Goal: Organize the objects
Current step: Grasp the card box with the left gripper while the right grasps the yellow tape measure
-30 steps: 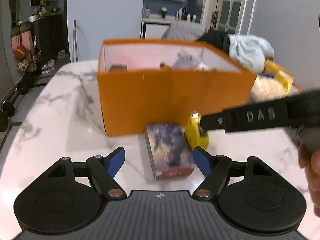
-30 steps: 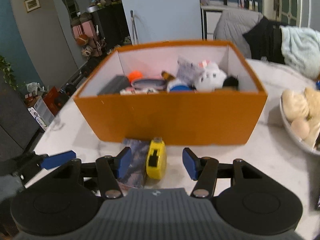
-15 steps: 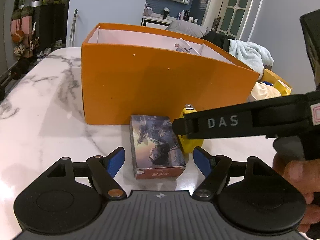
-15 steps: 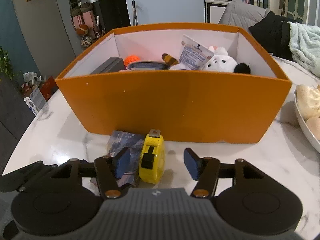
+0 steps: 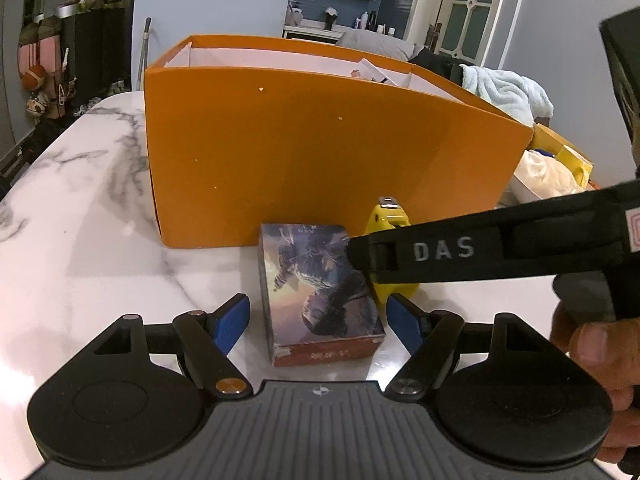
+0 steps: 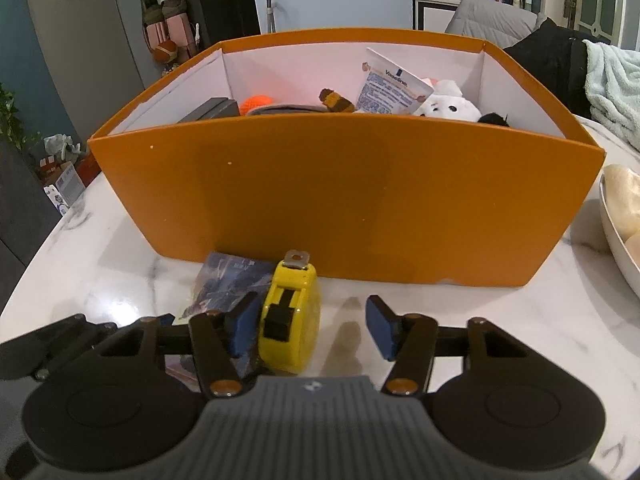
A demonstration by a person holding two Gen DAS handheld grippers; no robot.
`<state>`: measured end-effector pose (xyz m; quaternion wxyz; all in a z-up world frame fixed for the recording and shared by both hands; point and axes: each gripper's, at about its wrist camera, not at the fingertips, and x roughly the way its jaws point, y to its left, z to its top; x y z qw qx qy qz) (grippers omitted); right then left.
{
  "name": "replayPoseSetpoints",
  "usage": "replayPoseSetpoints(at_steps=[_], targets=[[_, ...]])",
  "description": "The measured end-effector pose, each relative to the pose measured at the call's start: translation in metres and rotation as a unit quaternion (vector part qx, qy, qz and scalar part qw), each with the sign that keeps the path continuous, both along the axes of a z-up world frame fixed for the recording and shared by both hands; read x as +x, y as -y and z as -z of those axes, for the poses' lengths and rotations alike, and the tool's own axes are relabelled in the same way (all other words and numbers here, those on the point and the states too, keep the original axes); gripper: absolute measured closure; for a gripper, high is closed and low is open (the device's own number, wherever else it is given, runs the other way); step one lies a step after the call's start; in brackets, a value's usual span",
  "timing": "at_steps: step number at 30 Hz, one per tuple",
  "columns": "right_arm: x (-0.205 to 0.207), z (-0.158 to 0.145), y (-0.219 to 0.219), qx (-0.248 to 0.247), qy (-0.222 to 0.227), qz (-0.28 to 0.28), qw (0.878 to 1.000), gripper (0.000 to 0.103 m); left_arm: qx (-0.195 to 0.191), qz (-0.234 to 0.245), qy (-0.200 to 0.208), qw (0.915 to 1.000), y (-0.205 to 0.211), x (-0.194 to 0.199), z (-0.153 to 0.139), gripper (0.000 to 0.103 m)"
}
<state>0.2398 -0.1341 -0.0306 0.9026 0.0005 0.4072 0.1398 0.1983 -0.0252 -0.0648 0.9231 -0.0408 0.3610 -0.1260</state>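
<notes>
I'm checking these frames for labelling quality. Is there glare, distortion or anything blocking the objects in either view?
Left wrist view: fisheye bends the orange box rim; the right gripper crosses in front, hiding part of the yellow tape measure; the card box is sharp. Right wrist view: soft glare on the marble table, short shadows under the open jaws, tape measure sharp.

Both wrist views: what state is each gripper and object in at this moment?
left gripper: open, straddling the card box.
right gripper: open, around the tape measure.
card box: flat on the table.
tape measure: on edge, beside the card box.
orange box: lidless, holding items.
</notes>
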Motion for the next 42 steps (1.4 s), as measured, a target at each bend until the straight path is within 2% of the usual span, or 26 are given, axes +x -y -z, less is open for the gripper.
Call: replayPoseSetpoints(at_steps=[5,7,11,15,21,30,39,42], targets=[[0.004,-0.001,0.003,0.002,-0.001,0.0,1.0,0.053,0.01,0.001,0.002,0.9999,0.001,0.004,0.001,0.014],[0.006,0.001,0.002,-0.004,-0.006,-0.003,1.0,0.064,0.015,0.002,0.003,0.9999,0.002,0.005,0.001,0.014],[0.007,0.008,0.001,-0.01,-0.015,-0.005,1.0,0.067,0.027,0.008,0.003,0.9996,0.006,0.008,0.002,0.016],[0.006,0.012,0.003,-0.008,-0.016,-0.003,1.0,0.07,0.032,0.019,0.004,0.9993,0.01,0.009,0.001,0.027],[0.005,0.009,0.003,-0.005,-0.02,-0.006,1.0,0.08,0.027,0.016,0.008,0.9995,0.006,0.007,0.002,0.028],[0.0,0.002,0.008,-0.004,-0.025,-0.007,1.0,0.081,0.012,0.011,0.006,0.9999,-0.01,-0.006,-0.007,0.032],[-0.018,-0.007,0.01,-0.002,-0.019,-0.008,1.0,0.081,0.013,0.01,0.016,0.9997,-0.015,-0.021,-0.018,0.033],[-0.025,-0.012,0.01,-0.001,-0.015,-0.01,1.0,0.081,0.016,0.015,0.006,0.9997,-0.015,-0.023,-0.018,0.033]])
